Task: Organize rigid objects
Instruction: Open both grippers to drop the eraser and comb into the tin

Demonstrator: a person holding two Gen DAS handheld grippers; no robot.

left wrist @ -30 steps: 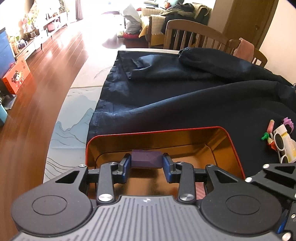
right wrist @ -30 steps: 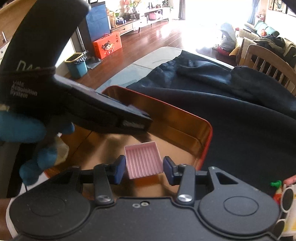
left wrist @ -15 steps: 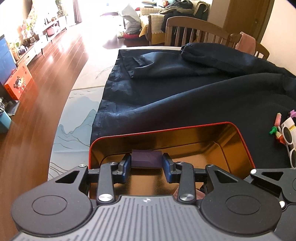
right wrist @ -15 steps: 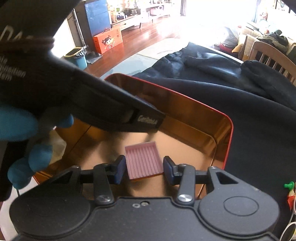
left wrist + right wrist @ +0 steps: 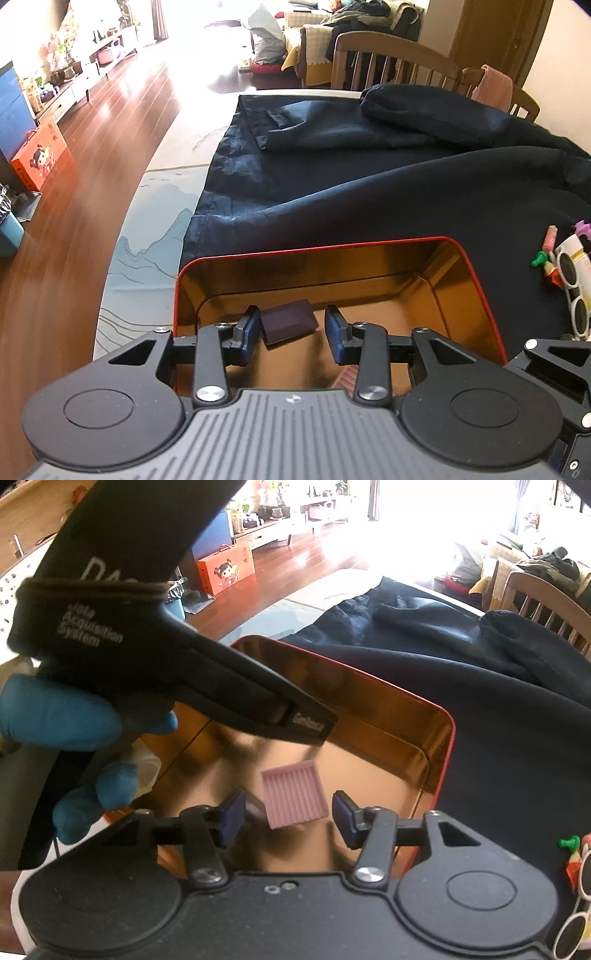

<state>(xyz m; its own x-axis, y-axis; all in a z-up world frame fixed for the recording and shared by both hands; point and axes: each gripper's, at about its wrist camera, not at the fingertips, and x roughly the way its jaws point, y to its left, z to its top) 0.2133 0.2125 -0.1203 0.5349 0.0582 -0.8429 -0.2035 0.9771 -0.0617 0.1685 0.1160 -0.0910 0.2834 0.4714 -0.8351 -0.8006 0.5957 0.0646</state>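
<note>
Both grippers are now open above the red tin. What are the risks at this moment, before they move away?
1. The purple block lies tilted against the left gripper's left finger; withdrawing may drag or tip it.
2. The pink ridged tile sits between the right gripper's open fingers; a slanted retreat might catch it.
3. Both grippers crowd the red tin, so they may bump each other or its rim.
</note>
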